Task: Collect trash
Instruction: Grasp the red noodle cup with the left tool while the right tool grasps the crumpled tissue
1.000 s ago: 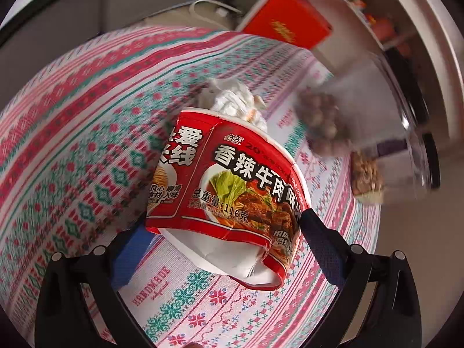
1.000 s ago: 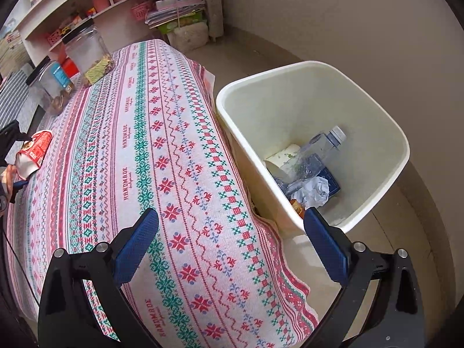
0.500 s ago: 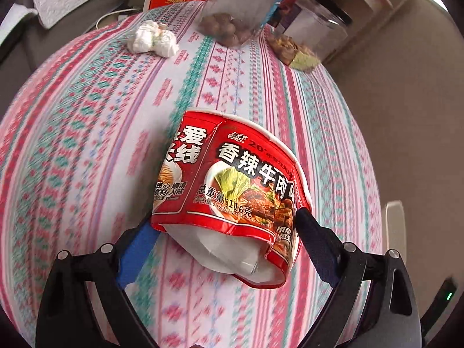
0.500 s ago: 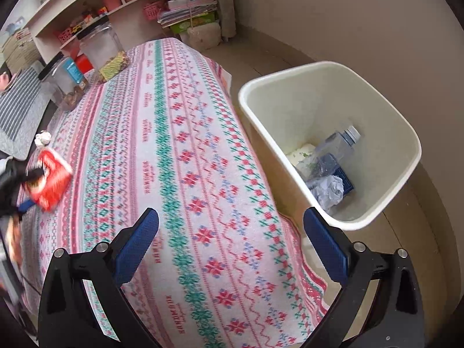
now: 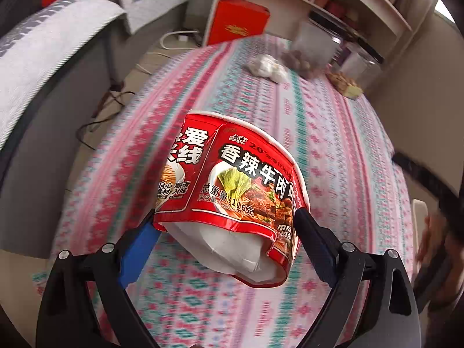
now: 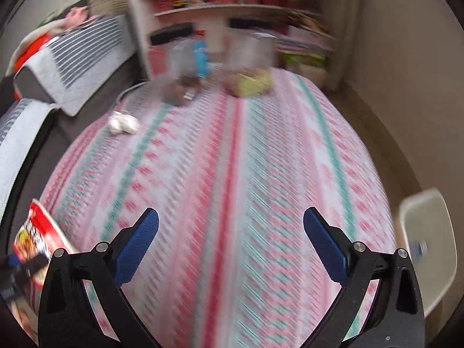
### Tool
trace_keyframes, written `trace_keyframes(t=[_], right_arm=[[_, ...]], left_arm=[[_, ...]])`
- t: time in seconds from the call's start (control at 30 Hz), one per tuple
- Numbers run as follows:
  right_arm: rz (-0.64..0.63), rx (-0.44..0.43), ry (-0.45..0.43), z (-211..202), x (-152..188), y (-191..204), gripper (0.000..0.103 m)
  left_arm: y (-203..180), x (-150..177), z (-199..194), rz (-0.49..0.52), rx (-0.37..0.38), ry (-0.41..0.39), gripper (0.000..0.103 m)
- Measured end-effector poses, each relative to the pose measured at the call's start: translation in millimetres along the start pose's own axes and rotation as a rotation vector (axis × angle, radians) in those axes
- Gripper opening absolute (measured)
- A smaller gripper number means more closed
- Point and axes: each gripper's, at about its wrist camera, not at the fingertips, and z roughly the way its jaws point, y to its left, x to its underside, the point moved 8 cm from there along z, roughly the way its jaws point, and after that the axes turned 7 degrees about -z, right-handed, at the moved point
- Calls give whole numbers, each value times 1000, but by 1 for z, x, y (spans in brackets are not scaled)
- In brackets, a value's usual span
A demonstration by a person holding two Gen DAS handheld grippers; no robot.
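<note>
The left claw [image 5: 224,240] has the red noodle cup [image 5: 232,191] clamped across its width, one blue pad against each side, and holds it clear above the desk [image 5: 333,150]. Its jaws have just been closing a little, and the cup sits squarely between them. The cup looks like thin paperboard: light, empty by the look of it, and already crumpled, with its red sleeve torn away from the white inner wall at the bottom. I'd judge it soft enough to fold further under a harder squeeze, and the glossy print may be a bit slippery, so a hold across the body near the stiffer rim seems safest.

The right claw [image 6: 231,242] is spread wide with nothing in it, hovering over the patterned cloth.

Beyond the cup, towards the far end of the desk, lies a crumpled white tissue [image 5: 266,66], which should weigh almost nothing and squash on contact. Past the tissue stand clear jars [image 5: 313,46] holding brownish and yellowish food; the blur hides what exactly. To the cup's right, off the desk edge, is the cream bin [image 6: 426,240], with what looks like a plastic bottle inside; the rest is hidden.
</note>
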Motion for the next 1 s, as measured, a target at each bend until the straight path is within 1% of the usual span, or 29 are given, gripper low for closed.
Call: trace_keyframes(t=[0.07, 0.13, 0.27, 0.37, 0.47, 0.6, 0.67, 0.77, 0.87, 0.9, 1.0], right_arm=[[-64, -36, -32, 22, -34, 32, 96], [-113, -71, -43, 41, -55, 56, 96], [-175, -112, -35, 78, -81, 90, 96], [-233, -112, -29, 104, -92, 108, 96], [-266, -120, 2, 127, -98, 121, 96], [-295, -129, 29, 150, -101, 136, 92], [-302, -133, 46, 161, -103, 142, 88], [-319, -126, 80, 174, -104, 147, 79], [-313, -164, 104, 178, -104, 152, 57], [-311, -172, 113, 177, -104, 154, 46], [-354, -152, 116, 168, -96, 161, 44]], left_arm=[[16, -3, -2, -14, -13, -16, 89], [27, -6, -2, -30, -6, -13, 89], [45, -10, -2, -78, 6, -17, 89], [50, -10, -2, -100, 17, -16, 89], [51, -8, -2, -87, 20, -22, 89], [52, -9, 0, -95, 34, -24, 89], [55, -10, 2, -115, 48, -16, 89], [58, -10, 4, -129, 64, -9, 89], [59, -12, 6, -139, 72, -7, 89], [59, -13, 6, -141, 73, -7, 89], [60, -14, 7, -151, 77, -7, 89]])
